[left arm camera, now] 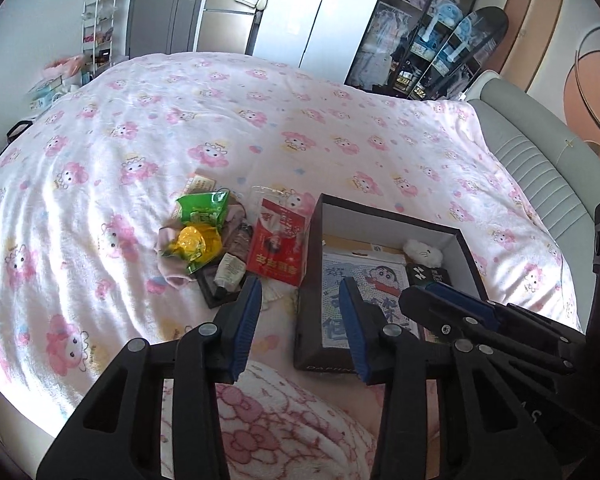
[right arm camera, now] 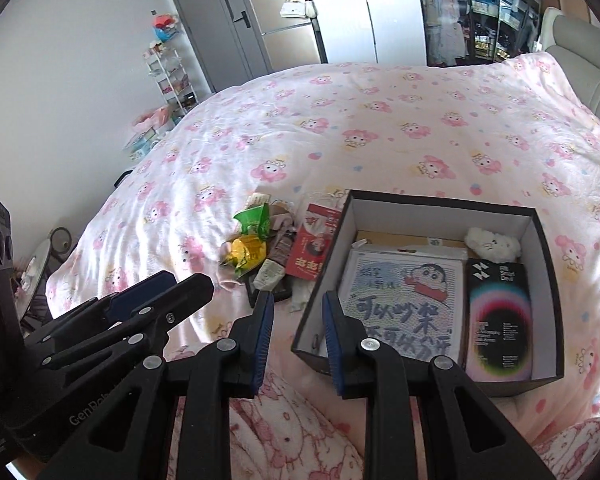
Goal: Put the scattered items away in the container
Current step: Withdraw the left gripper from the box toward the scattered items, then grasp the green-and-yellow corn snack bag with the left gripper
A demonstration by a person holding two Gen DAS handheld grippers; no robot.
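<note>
Between picks: both grippers, left [left arm camera: 300, 320] and right [right arm camera: 298, 336], are held empty, jaws apart. Pile [left arm camera: 212, 244] left of box [left arm camera: 388, 216] is to be reached next.

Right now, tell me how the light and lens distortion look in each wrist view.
Left wrist view: daylight streaks the pink bedspread, fisheye bows the bed's edge, corners go black. Right wrist view: the box's white inner wall is bright and the black booklet inside shows no glare; far wardrobes lean inward.
</note>
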